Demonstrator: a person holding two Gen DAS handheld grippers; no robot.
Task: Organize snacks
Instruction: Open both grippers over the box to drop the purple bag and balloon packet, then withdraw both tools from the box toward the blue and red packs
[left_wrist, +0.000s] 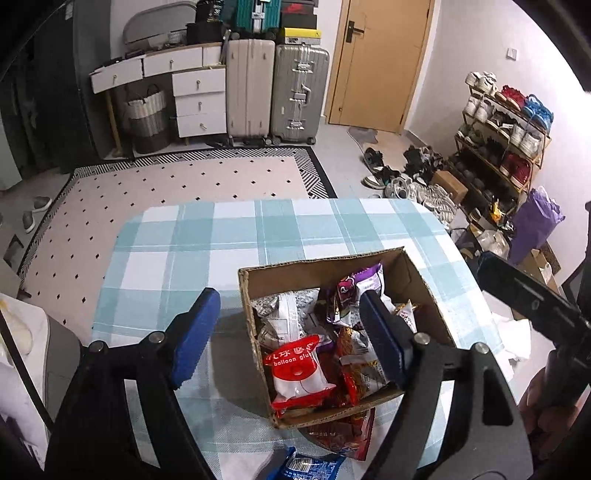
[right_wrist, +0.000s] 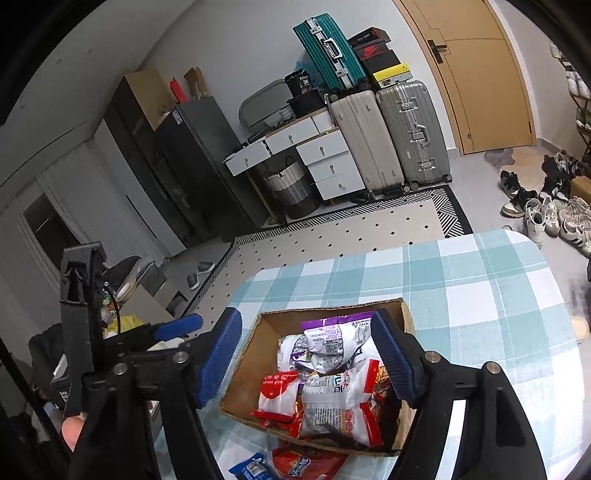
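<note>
An open cardboard box (left_wrist: 417, 280) (right_wrist: 255, 354) sits on the plaid-covered table (left_wrist: 221, 240) (right_wrist: 480, 295), filled with several snack packets. A red and white "balloon glue" packet (left_wrist: 295, 369) (right_wrist: 277, 395) lies at the front, a purple one (left_wrist: 354, 288) (right_wrist: 340, 332) at the back. My left gripper (left_wrist: 290, 299) is open and straddles the box's left wall, gripping nothing. My right gripper (right_wrist: 306, 315) hovers open over the box, its pads touching nothing. A red packet (left_wrist: 343, 435) (right_wrist: 306, 461) and a blue packet (left_wrist: 306, 465) (right_wrist: 251, 469) lie on the table in front of the box.
The table ends just beyond the box on the far side and right. Past it lie a dotted rug (left_wrist: 166, 184), suitcases (left_wrist: 273, 92), a white drawer unit (left_wrist: 199, 96), a shoe rack (left_wrist: 506, 140) and loose shoes on the floor. A hand (right_wrist: 72, 432) holds the left gripper's handle.
</note>
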